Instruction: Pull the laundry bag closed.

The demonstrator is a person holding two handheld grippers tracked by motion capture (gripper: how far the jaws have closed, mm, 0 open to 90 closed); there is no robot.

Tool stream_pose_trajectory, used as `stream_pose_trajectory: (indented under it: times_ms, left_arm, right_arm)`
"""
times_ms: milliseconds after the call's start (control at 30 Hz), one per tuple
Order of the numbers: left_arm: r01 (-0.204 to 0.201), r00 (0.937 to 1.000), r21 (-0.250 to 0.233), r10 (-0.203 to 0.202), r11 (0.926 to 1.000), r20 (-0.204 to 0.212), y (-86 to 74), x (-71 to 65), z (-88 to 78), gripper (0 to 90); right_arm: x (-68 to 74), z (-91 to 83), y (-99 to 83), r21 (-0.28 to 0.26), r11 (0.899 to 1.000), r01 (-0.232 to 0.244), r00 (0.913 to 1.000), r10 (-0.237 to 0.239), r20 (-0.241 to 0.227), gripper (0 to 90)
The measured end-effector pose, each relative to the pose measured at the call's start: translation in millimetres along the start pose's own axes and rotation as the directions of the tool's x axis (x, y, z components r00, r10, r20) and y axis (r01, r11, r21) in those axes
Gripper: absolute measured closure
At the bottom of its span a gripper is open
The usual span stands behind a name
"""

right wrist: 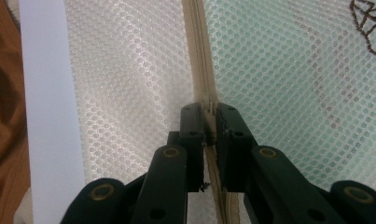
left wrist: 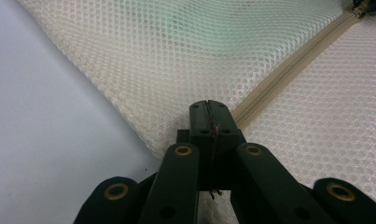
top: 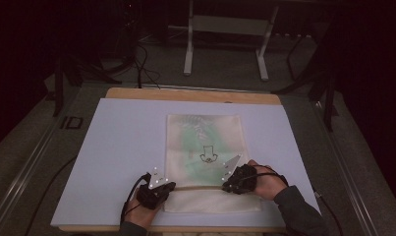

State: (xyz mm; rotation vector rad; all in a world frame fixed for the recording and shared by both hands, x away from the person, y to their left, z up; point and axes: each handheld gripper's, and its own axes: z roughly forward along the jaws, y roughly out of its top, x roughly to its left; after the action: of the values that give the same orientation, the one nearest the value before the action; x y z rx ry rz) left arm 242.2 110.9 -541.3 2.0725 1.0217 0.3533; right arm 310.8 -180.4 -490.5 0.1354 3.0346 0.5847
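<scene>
Low, left gripper [left wrist: 209, 109] clamped on mesh bag's [top: 205, 132] zipper [left wrist: 288, 70], right gripper [right wrist: 210, 112] likewise.

1. A lab or test room, dim at the edges.
2. A white board [top: 127, 147] covers a wooden tabletop [top: 190, 93] as a staged work surface.
3. Grey carpet [top: 225, 73], loose black cables [top: 141, 64] and a white metal frame's legs [top: 225, 44] lie beyond it.
</scene>
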Motion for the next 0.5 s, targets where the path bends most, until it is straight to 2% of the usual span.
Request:
stream_pose_trajectory:
  times_ms: [500]
  left_arm:
    - [0.0,1.0,0.0,0.0,1.0,0.0,0.0,0.1,0.0,89.2]
  right_arm:
    - [-1.1,-5.4,-8.1,-0.006,1.0,-0.017,0.9998,0.017,0.005,82.3]
